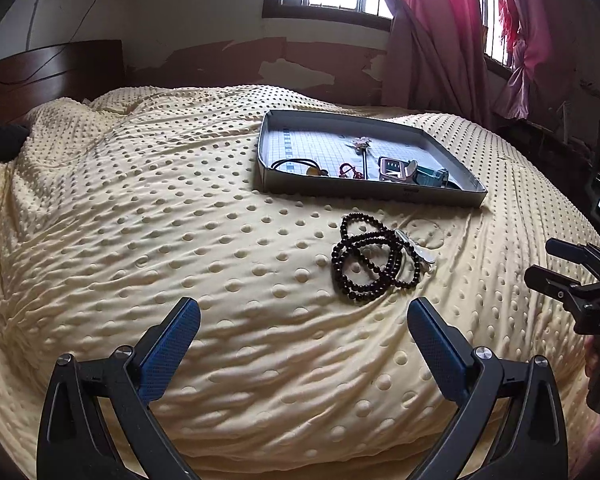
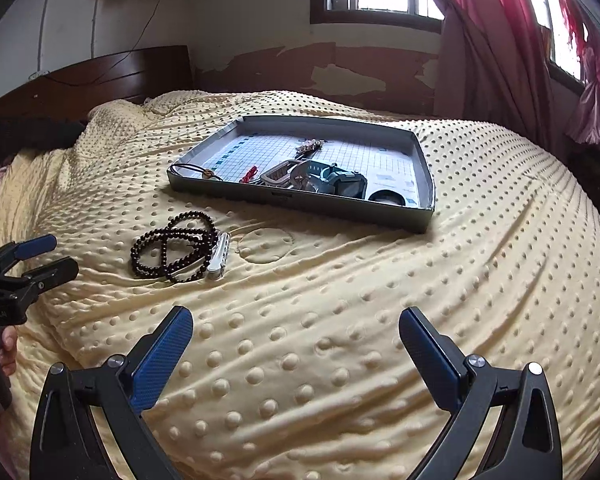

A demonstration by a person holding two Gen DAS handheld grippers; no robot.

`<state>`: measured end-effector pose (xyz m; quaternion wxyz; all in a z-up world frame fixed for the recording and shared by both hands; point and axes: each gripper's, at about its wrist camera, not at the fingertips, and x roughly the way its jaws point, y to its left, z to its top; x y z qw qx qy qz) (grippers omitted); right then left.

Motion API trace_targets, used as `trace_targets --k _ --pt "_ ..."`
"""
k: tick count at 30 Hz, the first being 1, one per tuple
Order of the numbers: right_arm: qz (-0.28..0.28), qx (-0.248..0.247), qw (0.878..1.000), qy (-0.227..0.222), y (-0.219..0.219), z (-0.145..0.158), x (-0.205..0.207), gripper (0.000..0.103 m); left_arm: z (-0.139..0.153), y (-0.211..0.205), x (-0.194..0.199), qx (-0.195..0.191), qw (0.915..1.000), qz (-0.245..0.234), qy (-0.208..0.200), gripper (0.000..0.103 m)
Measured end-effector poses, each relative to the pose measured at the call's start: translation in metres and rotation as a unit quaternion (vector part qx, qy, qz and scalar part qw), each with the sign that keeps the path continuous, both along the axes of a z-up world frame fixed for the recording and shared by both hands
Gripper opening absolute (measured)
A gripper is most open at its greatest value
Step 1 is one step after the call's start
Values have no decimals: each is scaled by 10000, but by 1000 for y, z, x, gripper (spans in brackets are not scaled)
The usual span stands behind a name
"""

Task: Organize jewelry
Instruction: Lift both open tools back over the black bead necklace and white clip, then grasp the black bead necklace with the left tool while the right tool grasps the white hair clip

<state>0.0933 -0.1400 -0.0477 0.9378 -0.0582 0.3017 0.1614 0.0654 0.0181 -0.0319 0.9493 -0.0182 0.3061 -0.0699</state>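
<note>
A coiled string of dark beads (image 1: 370, 258) (image 2: 172, 248) lies on the yellow dotted bedspread, with a silver hair clip (image 1: 416, 249) (image 2: 220, 256) touching its right side. Behind them sits a grey tray (image 1: 440, 196) (image 2: 300, 202) holding a watch (image 1: 396, 168) (image 2: 340, 182), a black cord pendant (image 1: 300, 166) (image 2: 204, 172), a small red piece and a hairpin. My left gripper (image 1: 304, 316) (image 2: 40, 256) hovers open just short of the beads. My right gripper (image 2: 296, 324) (image 1: 548, 258) is open too, to the right of the beads, holding nothing.
The bedspread (image 1: 180, 220) covers the whole bed. A dark wooden headboard (image 2: 100, 76) stands at the far left, a window with pink curtains (image 1: 440, 40) behind the bed. A person's hand (image 2: 6, 350) holds the left gripper's handle.
</note>
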Motion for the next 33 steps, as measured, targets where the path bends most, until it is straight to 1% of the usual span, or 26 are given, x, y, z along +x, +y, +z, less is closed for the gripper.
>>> trace_targets --k 3,5,7,11,13,14,16,17,18,19,20,21,22,24,25,27,28,30,33 --pt "72 -46 10000 13 0 -4 9 103 -2 0 5 -10 10000 3 18 101" --pt "140 31 9999 54 0 -6 15 103 -3 0 7 19 10000 0 26 101" --pt "209 41 9997 91 1 -8 19 96 -5 -1 12 37 10000 -28 36 101" --pt "341 -82 9993 146 7 -12 23 94 -8 -3 18 -36 9998 -191 78 101" --pt "411 -102 9990 167 8 -13 25 85 -7 -3 18 -157 9995 -282 32 101" --pt "432 -119 9988 172 10 -14 25 82 -7 -3 18 -219 9992 -340 -6 100" --pt "475 -133 9986 192 12 -15 28 74 -6 -4 20 -309 9984 -461 -50 97" --pt "499 -117 9985 209 13 -16 29 73 -6 -5 22 -340 9980 -537 -39 91" --pt "523 -101 9983 230 14 -16 31 73 -7 -6 25 -368 9975 -601 13 84" --pt "555 -91 9981 249 16 -17 32 73 -9 -7 29 -424 9967 -683 107 79" --pt "591 -100 9979 262 18 -18 32 72 -10 -8 33 -482 9959 -741 184 68" --pt "607 -128 9977 255 21 -18 33 69 -13 -7 36 -575 9950 -774 270 61" --pt "641 -129 9975 268 24 -19 34 66 -15 -5 41 -731 9933 -817 377 58" --pt "695 -122 9970 305 29 -21 36 62 -19 0 48 -1035 9897 -845 509 53" --pt "722 -129 9969 303 32 -22 37 61 -20 1 51 -1149 9881 -857 551 52" --pt "754 -148 9966 302 36 -23 38 59 -21 3 57 -1269 9861 -874 621 43" --pt "767 -152 9965 310 38 -24 40 58 -22 3 61 -1284 9854 -894 678 40" --pt "775 -158 9963 330 40 -26 42 56 -24 2 66 -1245 9850 -909 771 30" --pt "763 -150 9963 363 41 -30 46 54 -29 -1 72 -1122 9857 -887 889 22"
